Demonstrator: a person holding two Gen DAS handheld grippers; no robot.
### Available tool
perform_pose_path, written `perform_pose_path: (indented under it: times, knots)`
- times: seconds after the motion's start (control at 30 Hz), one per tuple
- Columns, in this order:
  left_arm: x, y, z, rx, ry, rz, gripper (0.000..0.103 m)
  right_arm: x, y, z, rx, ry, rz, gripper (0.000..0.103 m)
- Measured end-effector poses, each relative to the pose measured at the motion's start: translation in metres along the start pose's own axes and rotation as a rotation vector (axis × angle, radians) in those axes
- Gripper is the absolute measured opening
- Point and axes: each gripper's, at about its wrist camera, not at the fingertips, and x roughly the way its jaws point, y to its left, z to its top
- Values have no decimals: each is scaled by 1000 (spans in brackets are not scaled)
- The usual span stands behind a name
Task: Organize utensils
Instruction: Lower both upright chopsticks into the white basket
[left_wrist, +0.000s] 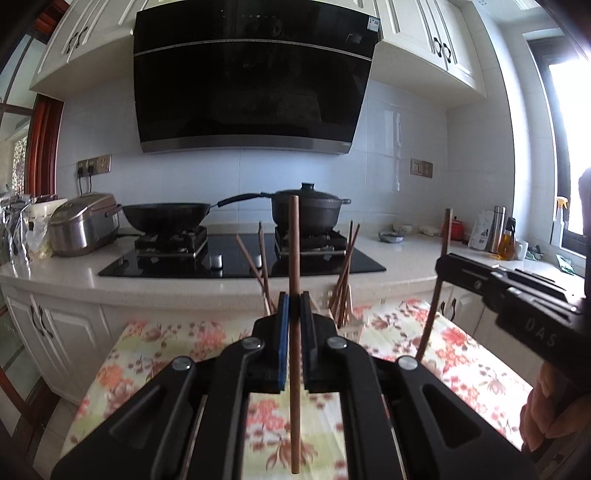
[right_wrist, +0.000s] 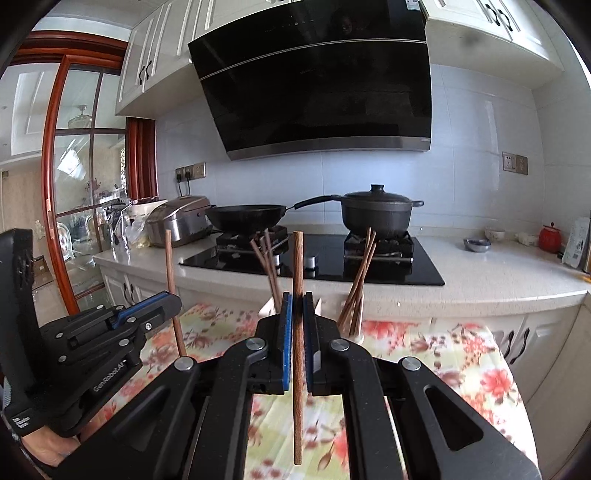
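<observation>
Mid-transfer: left gripper (left_wrist: 294, 306) and right gripper (right_wrist: 297, 306) each have jaws clamped on one upright chopstick (left_wrist: 294, 240) (holders ahead); next, lower into holder (right_wrist: 351, 325).

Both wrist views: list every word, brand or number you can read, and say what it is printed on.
"DAS": on the right gripper, seen from the left wrist; more letters may be cut off.
"GenRobot.AI": on the left gripper, seen from the right wrist.
Sticker on the range hood: too small to read.
White packet on the counter: print too blurred to read.
</observation>
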Motion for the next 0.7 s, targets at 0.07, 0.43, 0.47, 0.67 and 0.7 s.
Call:
perform_pose_path:
  times: [0.07, 0.43, 0.47, 0.67, 0.7]
  knots:
    - [11, 1, 13, -11, -10, -4, 6, 13, -7, 13, 14, -13, -1, 5]
    - [67, 10, 98, -30, -73, 9, 6, 80, -36, 85, 7, -34, -31, 5]
    - [72, 10, 107, -28, -82, 10, 6, 86, -38, 93, 7, -38, -32, 5]
    - [100, 14, 142, -35, -108, 26, 6, 120, -43, 115, 0, -41, -39, 5]
    - [109, 15, 144, -37, -107, 31, 6, 125, -43, 116, 1, -38, -38, 5]
